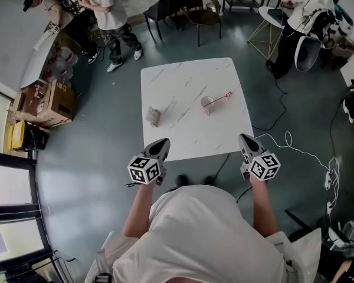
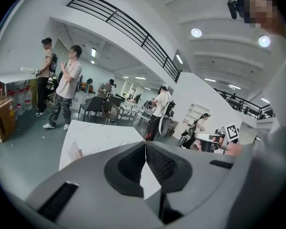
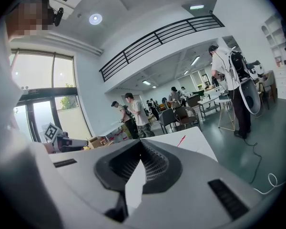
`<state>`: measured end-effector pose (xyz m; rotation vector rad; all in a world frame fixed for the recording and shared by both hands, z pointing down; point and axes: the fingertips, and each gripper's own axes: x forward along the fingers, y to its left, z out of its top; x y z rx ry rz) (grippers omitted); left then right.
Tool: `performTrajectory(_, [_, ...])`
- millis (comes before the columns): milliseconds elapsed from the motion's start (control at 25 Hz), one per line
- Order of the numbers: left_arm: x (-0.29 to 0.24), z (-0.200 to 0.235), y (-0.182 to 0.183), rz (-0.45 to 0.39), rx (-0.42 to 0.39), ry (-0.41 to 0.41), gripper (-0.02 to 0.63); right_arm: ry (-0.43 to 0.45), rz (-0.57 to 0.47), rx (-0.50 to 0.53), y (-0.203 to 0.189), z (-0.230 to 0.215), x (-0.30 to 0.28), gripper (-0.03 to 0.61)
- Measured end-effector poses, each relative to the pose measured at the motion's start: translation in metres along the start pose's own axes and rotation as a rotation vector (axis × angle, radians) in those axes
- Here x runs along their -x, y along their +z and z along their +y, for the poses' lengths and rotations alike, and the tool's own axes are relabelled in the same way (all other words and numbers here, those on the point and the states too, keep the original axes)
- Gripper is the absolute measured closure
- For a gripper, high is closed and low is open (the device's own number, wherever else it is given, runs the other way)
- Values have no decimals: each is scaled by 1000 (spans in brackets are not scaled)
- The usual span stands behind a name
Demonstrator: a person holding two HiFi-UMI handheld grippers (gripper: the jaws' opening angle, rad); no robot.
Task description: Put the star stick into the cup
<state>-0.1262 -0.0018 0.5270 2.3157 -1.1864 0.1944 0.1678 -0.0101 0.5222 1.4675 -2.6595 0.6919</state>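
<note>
tabletop (image 1: 189, 135): 1 | cup (image 1: 207, 104): 1 | star stick (image 1: 220, 98): 1, in cup | small brown block (image 1: 154, 116): 1 | left gripper (image 1: 162, 141): jaws pressed together, empty | right gripper (image 1: 244, 138): jaws pressed together, empty

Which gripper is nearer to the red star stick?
Right. The right gripper hangs at the near edge of the table, just right of the star stick; the left gripper is farther off, toward its left.

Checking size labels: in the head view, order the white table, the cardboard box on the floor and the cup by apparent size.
1. white table
2. cardboard box, farther off on the floor
3. cup
</note>
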Motion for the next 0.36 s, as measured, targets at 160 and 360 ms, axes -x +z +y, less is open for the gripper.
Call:
performTrajectory(160, [0, 2, 0, -4, 2, -5, 600, 2, 5, 6, 1, 4, -3, 554])
performTrajectory(360, [5, 7, -1, -7, 12, -3, 600, 5, 9, 5, -2, 12, -4, 554])
